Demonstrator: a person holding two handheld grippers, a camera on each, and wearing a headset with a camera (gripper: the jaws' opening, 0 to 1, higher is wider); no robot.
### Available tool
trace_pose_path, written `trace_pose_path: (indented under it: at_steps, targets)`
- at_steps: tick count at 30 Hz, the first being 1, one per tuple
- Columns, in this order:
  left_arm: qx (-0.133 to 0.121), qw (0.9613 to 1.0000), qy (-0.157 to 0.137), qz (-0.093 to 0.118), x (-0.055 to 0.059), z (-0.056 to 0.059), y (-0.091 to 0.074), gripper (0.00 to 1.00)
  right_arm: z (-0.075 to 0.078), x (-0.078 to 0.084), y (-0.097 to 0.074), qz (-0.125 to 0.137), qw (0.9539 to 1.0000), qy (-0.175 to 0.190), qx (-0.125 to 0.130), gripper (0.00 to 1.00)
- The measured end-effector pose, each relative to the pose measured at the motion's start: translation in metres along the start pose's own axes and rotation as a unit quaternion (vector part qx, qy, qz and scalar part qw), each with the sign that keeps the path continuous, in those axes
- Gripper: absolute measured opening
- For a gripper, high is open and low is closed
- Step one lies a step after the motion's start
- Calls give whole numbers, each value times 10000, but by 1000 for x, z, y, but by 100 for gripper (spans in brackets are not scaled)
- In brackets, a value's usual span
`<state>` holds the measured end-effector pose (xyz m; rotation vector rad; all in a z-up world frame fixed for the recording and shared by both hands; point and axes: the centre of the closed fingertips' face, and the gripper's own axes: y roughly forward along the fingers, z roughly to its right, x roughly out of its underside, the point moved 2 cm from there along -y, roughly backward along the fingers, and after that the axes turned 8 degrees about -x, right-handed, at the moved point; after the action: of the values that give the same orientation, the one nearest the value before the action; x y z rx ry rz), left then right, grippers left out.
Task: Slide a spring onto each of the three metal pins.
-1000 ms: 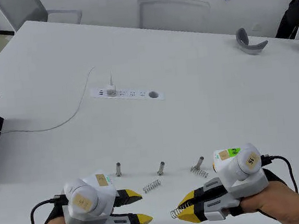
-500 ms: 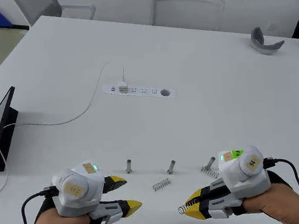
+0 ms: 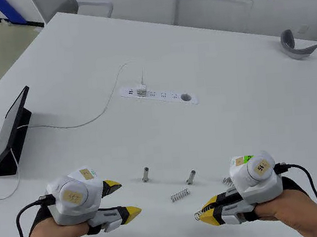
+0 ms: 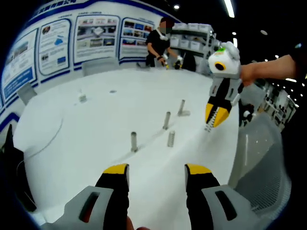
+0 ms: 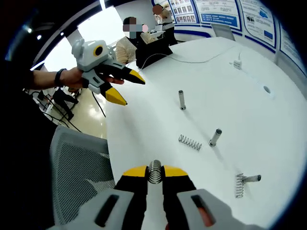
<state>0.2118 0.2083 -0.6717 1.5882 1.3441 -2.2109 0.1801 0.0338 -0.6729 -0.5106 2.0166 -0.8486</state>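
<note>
Two upright metal pins (image 3: 145, 174) (image 3: 191, 177) stand near the table's front edge. A third pin (image 5: 249, 178) lies tilted with a spring (image 5: 238, 186) at its base. One loose spring (image 3: 180, 195) lies flat between the grippers. My right gripper (image 3: 207, 214) is shut on another spring (image 5: 154, 171), held end-on just right of the pins. My left gripper (image 3: 125, 197) hovers open and empty to the left of the pins. From the left gripper view, all three pins (image 4: 134, 142) (image 4: 166, 120) (image 4: 181, 107) line up ahead of the left gripper (image 4: 157, 170).
A white power strip (image 3: 159, 94) with a plugged cable lies mid-table. A dark tablet (image 3: 12, 134) leans at the left edge. A grey curved object (image 3: 297, 43) rests far right. Chairs stand beyond the table, and a grey mesh chair (image 5: 79, 177) is beside it.
The head camera has shifted, so the whole scene sits further right. My left gripper has drawn back to the left of the pins. The right gripper still holds its spring.
</note>
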Motion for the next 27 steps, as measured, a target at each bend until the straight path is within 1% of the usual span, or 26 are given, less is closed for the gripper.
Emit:
trace_pose_path:
  at_steps: [6,8,13,18,21,27]
  targets:
    - [-108,9999,-69,0,2,-6,-3,50,7,-19,-1,9,9999,-104,38,12]
    - [-121,9999,-85,10,3,-8,-5,50,8,-23,1,-71,9998,-179,37,12]
    - [-197,9997,-159,15,4,-14,-8,53,15,-33,3,-171,9993,-314,67,12]
    - [-291,9993,-224,12,9,-21,-13,54,22,-45,6,-211,9990,-382,111,12]
    - [-336,9991,-268,-9,12,-24,-15,56,26,-50,10,-214,9989,-398,131,12]
    - [-410,9986,-320,-21,15,-30,-20,58,32,-54,21,-373,9980,-455,217,12]
